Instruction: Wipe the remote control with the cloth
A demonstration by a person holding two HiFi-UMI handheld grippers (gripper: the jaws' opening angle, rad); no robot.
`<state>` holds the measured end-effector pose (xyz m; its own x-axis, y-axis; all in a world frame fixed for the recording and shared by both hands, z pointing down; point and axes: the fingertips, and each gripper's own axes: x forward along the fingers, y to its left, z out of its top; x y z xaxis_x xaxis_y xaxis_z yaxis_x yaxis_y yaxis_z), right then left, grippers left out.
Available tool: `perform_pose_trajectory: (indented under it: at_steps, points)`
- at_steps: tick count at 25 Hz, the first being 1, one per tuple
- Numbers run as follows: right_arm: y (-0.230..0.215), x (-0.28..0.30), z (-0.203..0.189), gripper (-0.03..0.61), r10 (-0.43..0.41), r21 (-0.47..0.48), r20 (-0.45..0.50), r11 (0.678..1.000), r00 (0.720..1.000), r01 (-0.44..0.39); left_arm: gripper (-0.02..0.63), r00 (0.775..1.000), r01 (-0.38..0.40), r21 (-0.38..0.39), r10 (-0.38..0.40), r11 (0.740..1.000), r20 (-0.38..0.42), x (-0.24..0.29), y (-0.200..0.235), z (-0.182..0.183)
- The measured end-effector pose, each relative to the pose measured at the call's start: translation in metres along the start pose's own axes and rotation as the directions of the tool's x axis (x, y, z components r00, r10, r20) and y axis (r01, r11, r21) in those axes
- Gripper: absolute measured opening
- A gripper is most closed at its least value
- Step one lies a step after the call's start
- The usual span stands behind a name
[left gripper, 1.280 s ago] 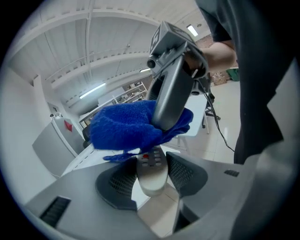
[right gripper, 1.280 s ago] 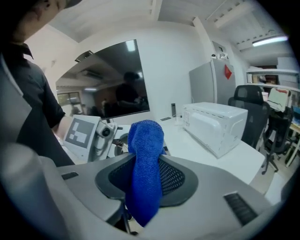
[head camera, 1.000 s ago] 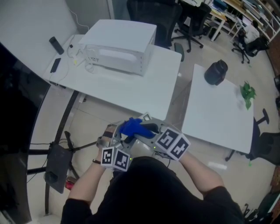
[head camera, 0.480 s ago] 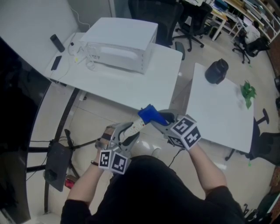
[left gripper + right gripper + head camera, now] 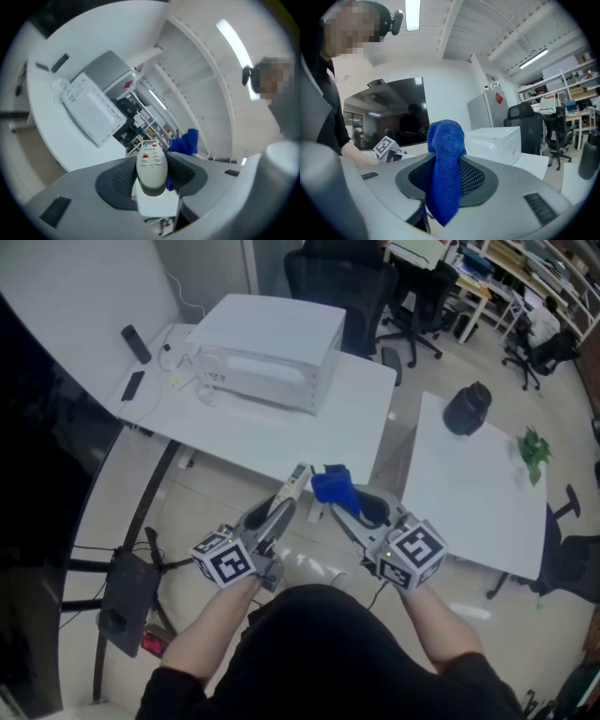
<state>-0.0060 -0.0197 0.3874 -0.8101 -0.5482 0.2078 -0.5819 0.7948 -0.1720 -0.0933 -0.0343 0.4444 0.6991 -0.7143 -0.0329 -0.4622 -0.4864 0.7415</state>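
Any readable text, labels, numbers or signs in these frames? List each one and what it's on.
No text is legible in any view.
Print by the buttons of the remote control: too small and blurred to read.
Front markings on the white box: too small to read.
The red sign on the grey cabinet: blurred, unreadable.
The marker cubes: black-and-white square patterns only, no words or numbers.

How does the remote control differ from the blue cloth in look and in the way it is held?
The remote control is pale, stiff and straight, with coloured buttons; the cloth is deep blue, soft and bunched, its end drooping. The remote control sits in the left gripper, the cloth in the right gripper. Both are clamped between jaws, in the air.
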Motion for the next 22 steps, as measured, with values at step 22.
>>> perform_pose_trajectory:
  at_steps: [22]
  points:
    - [-0.005, 0.025, -0.018, 0.138, 0.017, -0.036, -0.077, 0.999, 0.997, -0.02, 0.198, 0.955, 0.295, -0.474, -0.25, 0.83, 0.158, -0.006, -0.046, -0.005]
